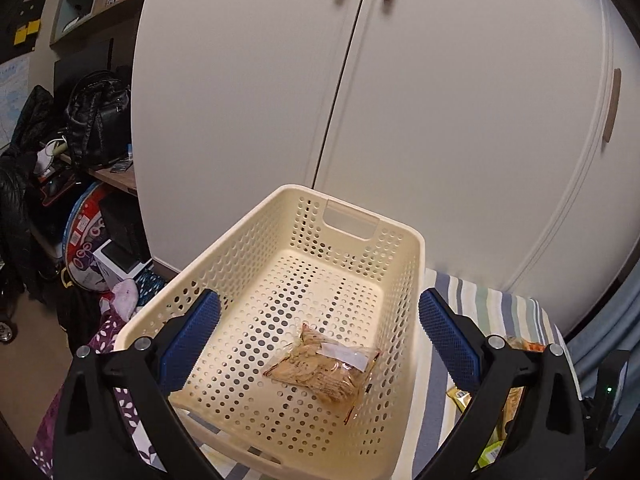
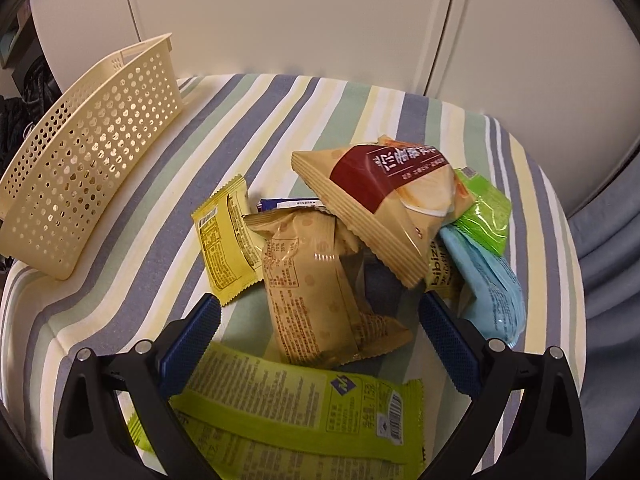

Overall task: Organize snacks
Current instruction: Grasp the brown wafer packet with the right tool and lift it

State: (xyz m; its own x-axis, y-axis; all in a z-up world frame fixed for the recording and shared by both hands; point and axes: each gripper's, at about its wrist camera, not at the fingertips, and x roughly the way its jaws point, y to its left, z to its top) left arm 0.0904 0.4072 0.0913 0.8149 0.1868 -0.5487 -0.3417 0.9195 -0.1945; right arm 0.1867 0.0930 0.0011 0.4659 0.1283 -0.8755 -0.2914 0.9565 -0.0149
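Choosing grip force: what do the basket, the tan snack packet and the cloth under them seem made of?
Basket: looks like stiff moulded plastic, cream, matte, with punched round holes.
Tan snack packet: thin glossy plastic film, judging by glare spots, wrinkles and crimped ends; probably slippery.
Cloth: seems woven fabric, striped, dull, no shine.

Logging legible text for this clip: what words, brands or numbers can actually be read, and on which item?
"bibizan", partly hidden: yellow packet under the tan-and-maroon bag.
Large Chinese characters on that bag's maroon panel: too distorted to read.
A weight figure beside the barcode on the long green wrapper: too blurred to read.
Fine print on the other packets and the white label on the snack bag in the basket: too small.
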